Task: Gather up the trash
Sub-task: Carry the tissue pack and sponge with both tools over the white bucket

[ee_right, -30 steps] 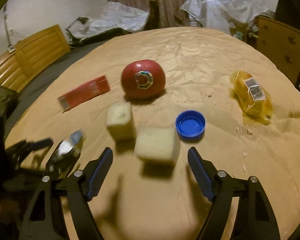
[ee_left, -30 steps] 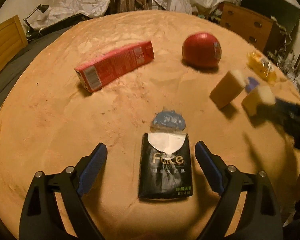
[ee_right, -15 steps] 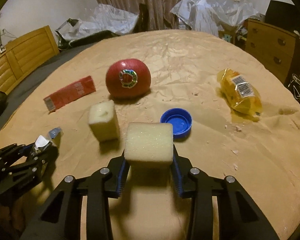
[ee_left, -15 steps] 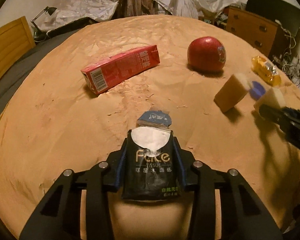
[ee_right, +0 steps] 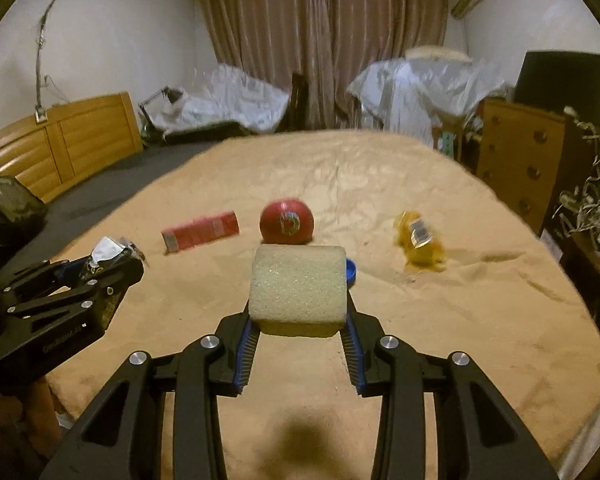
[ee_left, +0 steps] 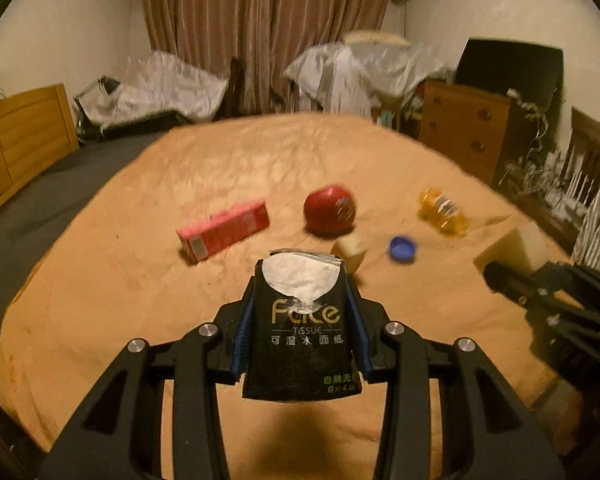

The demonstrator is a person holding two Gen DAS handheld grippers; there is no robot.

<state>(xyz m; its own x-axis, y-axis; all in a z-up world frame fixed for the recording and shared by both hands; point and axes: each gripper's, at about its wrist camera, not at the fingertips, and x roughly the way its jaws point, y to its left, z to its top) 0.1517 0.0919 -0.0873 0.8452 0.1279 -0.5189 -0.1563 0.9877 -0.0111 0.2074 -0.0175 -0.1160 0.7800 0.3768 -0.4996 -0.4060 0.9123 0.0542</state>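
Black plastic is what you are clamping in your left gripper (ee_left: 300, 316): its jaws are pressing both sides of a torn-open tissue pack (ee_left: 302, 332), which is hanging clear above the tan bedspread (ee_left: 100, 300) with white tissue showing at its ripped top. Your right gripper (ee_right: 299, 320) is squeezing a pale yellow sponge block (ee_right: 298, 288) between its blue-lined fingers (ee_right: 246, 348), and that block too is sitting up off the cloth.

Below and ahead of you, the rest of the litter is lying on the bedspread. A red carton (ee_left: 224, 230) is lying on its side to the left, with a red round ball-like thing (ee_left: 330, 210) just beside it to the right. A second, smaller sponge piece (ee_left: 350, 252) is peeking out behind the tissue pack, and a blue bottle cap (ee_left: 403, 249) is resting near it. A yellow wrapper with a barcode label (ee_right: 418, 242) is lying further right, well apart from the carton.

From the right wrist view you are seeing the left gripper at the left edge, holding the pack's torn end up.
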